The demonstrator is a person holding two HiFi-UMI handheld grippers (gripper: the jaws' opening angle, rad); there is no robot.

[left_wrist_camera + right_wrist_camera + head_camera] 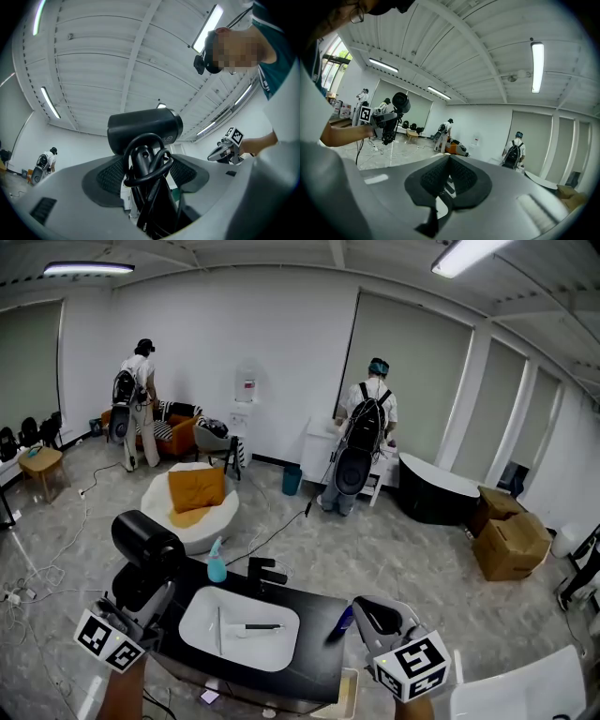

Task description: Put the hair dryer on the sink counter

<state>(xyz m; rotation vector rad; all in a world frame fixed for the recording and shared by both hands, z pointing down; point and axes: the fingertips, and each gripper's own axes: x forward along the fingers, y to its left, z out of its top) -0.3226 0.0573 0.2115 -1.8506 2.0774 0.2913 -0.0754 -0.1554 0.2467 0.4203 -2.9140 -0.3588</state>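
Note:
A black hair dryer (145, 545) stands upright in my left gripper (150, 592), above the left end of the black sink counter (314, 652). In the left gripper view the jaws are shut on the dryer's handle (145, 187), with its cord looped round it and the barrel (144, 129) on top. My right gripper (375, 615) hovers over the counter's right end. In the right gripper view its pads (461, 180) meet with nothing between them, and the left gripper (389, 119) with the dryer shows far left.
The counter holds a white basin (197, 629) with a thin dark stick (261, 626) lying in it, a black faucet (267, 573) and a blue bottle (217, 563). Behind are a white pouf (192, 512), cardboard boxes (511, 540), a black tub (436, 488) and two people.

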